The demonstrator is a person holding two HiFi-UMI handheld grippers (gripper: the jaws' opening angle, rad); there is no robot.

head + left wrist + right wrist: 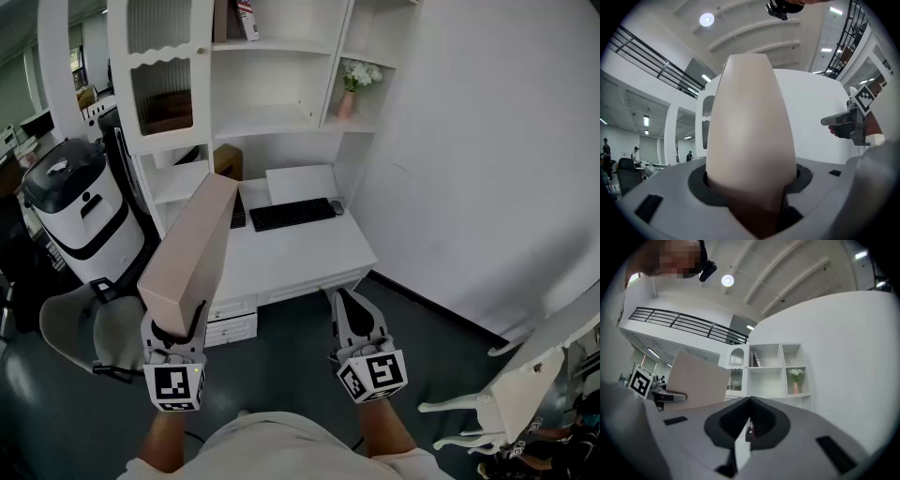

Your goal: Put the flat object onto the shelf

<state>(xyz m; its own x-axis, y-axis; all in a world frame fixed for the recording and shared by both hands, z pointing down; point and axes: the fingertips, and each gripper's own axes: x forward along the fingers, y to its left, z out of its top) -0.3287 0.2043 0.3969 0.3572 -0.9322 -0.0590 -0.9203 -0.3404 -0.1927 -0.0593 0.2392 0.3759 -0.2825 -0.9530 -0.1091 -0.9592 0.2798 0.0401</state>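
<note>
The flat object is a long beige slab, held tilted up and forward toward the white shelf unit. My left gripper is shut on its lower end. In the left gripper view the flat object fills the middle, wedged between the jaws of my left gripper. My right gripper hovers to the right at the same height, jaws together and empty. The right gripper view shows my right gripper pointing at the shelf unit, with the flat object at its left.
A white desk with a black keyboard stands under the shelves. A pink vase of flowers sits in a right cubby, books on the top shelf. A white-and-black machine and grey chair are at left, a white chair at right.
</note>
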